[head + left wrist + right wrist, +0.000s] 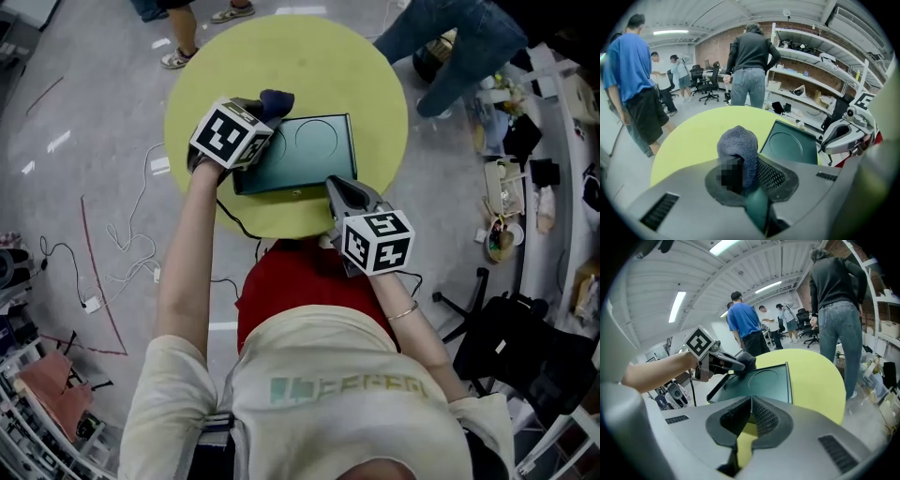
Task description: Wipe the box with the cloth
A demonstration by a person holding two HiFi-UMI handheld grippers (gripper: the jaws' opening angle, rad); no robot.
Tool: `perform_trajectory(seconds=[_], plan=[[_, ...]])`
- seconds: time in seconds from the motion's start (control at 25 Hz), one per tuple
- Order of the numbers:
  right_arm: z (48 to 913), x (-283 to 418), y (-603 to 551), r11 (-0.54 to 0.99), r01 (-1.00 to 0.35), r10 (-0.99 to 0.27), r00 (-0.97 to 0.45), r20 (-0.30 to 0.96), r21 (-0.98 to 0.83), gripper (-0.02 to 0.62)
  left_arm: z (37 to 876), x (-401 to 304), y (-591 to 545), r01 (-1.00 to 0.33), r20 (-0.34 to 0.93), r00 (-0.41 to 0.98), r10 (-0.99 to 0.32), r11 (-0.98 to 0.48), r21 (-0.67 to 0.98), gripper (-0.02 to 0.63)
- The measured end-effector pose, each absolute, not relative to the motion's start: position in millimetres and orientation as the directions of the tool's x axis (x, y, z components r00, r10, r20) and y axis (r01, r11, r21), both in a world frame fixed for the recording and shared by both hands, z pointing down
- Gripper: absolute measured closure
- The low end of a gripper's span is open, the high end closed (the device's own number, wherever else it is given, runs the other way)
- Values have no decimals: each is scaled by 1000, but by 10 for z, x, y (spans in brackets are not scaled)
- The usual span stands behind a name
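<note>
the left gripper (749, 174) pinches the blue-grey cloth (738, 146) at the far left corner of the green box (300, 155), which lies flat on the yellow table (281, 56). it may already touch the lid. the right gripper (749, 417), jaws pressed together and empty, waits at the box's near edge. wiping seems just starting; next the cloth needs dragging across the lid.

Grey floor (84, 112), brick wall (712, 49), white shelving (806, 77), ceiling strip lights (677, 305)
</note>
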State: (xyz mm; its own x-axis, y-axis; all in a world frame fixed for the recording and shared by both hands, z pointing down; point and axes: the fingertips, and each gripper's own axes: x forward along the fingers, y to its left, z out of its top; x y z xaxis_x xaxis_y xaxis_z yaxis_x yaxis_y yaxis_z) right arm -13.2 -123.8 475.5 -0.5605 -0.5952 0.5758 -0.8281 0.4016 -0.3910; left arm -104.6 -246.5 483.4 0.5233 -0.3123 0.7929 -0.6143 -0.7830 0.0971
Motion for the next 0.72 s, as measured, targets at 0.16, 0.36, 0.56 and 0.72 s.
perform_trajectory(seconds=[0.16, 0.36, 0.56, 0.72], plan=[[4746, -188, -1212, 421, -819, -586, -574, 572, -391, 557, 4857, -1256, -2444, -664, 803, 485, -346, -743, 80, 541], [4739, -199, -1153, 431, -812, -577, -583, 572, -393, 557, 4839, -1454, -2411, -698, 810, 449, -376, -714, 56, 541], [4741, -195, -1091, 440, -806, -568, -591, 572, -396, 557, 4823, -1652, -2392, -743, 812, 414, -412, -669, 39, 541], [4726, -206, -1054, 446, -803, -568, -595, 569, -395, 557, 4796, -1938, -2393, -809, 807, 374, -458, -587, 42, 541]])
